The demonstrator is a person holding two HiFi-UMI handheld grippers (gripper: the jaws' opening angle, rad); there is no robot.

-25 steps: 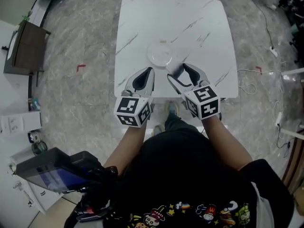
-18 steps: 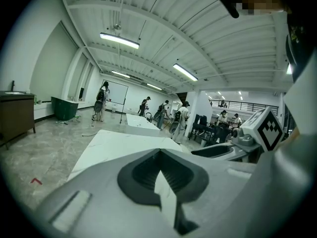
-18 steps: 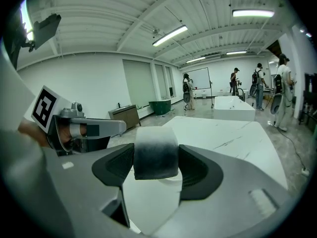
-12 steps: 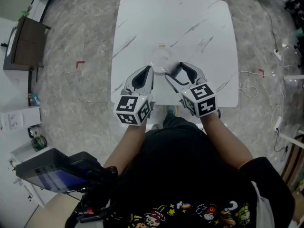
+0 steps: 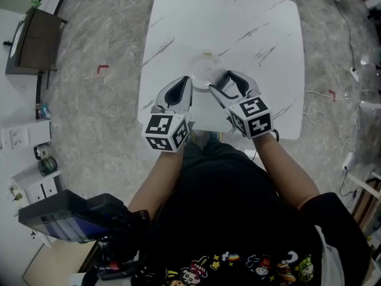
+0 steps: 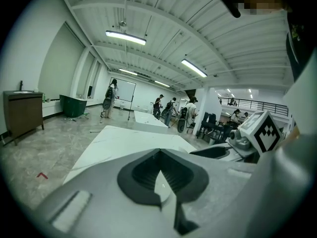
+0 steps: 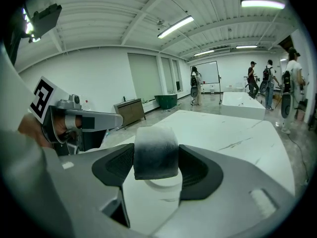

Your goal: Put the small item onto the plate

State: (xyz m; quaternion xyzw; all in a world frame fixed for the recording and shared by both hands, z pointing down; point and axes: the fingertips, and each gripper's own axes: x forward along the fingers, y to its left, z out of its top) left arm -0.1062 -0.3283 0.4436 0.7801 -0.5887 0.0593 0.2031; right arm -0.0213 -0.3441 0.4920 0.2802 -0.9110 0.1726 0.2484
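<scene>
A small white-and-grey roll is gripped between the pads of my right gripper, which is shut on it. Seen from the head view, the right gripper holds the roll over the near right rim of the white plate. The plate shows just below the roll in the right gripper view. My left gripper hovers by the plate's near left rim. Its jaws meet in the left gripper view, so the left gripper is shut with nothing in it.
The white marble table stretches beyond the plate. A tiny yellowish bit lies past the plate's far rim. A brown cabinet stands on the floor at the left and cables trail at the right.
Both grippers have moved forward toward the plate. The right gripper, still shut on the roll, now reaches over the plate's near rim.
</scene>
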